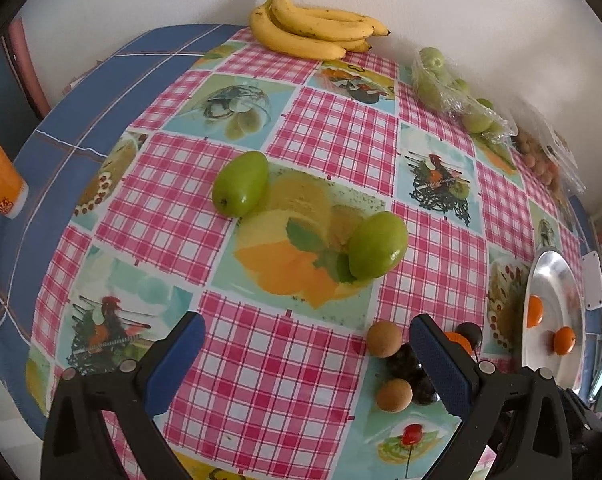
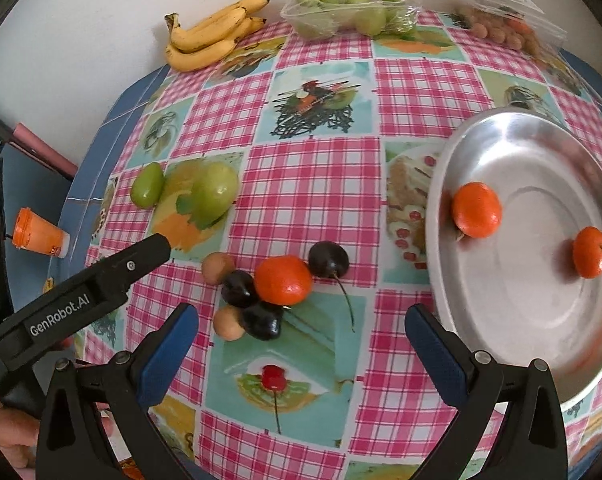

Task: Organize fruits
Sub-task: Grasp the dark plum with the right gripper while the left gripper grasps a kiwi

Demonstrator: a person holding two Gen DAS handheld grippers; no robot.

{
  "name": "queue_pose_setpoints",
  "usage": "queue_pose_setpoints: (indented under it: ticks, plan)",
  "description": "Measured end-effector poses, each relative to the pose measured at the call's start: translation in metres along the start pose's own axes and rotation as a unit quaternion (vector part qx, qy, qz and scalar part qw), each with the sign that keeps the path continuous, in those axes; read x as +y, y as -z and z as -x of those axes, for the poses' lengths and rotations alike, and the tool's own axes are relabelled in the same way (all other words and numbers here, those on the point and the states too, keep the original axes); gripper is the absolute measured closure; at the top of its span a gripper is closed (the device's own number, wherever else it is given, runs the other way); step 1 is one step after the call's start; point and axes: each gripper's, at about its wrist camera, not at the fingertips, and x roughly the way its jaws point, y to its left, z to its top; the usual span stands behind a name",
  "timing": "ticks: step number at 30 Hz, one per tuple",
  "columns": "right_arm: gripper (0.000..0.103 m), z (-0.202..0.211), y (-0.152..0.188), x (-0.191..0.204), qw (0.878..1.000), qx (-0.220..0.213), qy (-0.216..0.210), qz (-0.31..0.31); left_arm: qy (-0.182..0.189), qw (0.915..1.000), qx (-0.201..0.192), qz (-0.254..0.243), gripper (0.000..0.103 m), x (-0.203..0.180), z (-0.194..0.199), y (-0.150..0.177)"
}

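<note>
A silver plate [image 2: 541, 320] at the right holds two small oranges [image 2: 476, 210] [image 2: 589, 252]. A third orange [image 2: 284, 280] lies on the tablecloth among dark cherries [image 2: 328, 259] and two small brown fruits [image 2: 218, 267]. Two green fruits [image 1: 240, 189] [image 1: 377, 245] lie mid-table. My right gripper [image 2: 301, 344] is open and empty, just short of the orange and cherry cluster. My left gripper [image 1: 307, 354] is open and empty, in front of the green fruits; the cluster [image 1: 385, 338] sits by its right finger. The plate also shows in the left wrist view [image 1: 557, 280].
Bananas [image 2: 209, 36], a wrapped tray of green fruits [image 2: 349, 14] and a clear box of small brown fruits [image 2: 505, 32] stand along the back wall. An orange cup [image 2: 39, 236] lies off the table's left edge. The left gripper's body [image 2: 81, 296] reaches in from the left.
</note>
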Motion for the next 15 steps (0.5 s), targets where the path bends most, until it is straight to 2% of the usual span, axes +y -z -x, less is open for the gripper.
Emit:
queue_pose_setpoints:
  ticks: [4, 9, 15]
  plan:
    - [0.000, -0.003, -0.004, -0.001, 1.000, 0.000, -0.016, -0.010, 0.004, 0.9999, 0.008, 0.005, 0.000, 0.002, -0.004, 0.000]
    - [0.000, -0.009, -0.006, 0.001, 1.000, 0.002, -0.014, -0.011, 0.005, 0.9993, 0.026, 0.025, 0.000, 0.009, -0.009, 0.000]
    - [0.000, -0.012, -0.009, -0.001, 1.000, 0.002, -0.009, -0.019, 0.025, 0.9979, 0.038, 0.047, 0.000, 0.012, -0.012, 0.001]
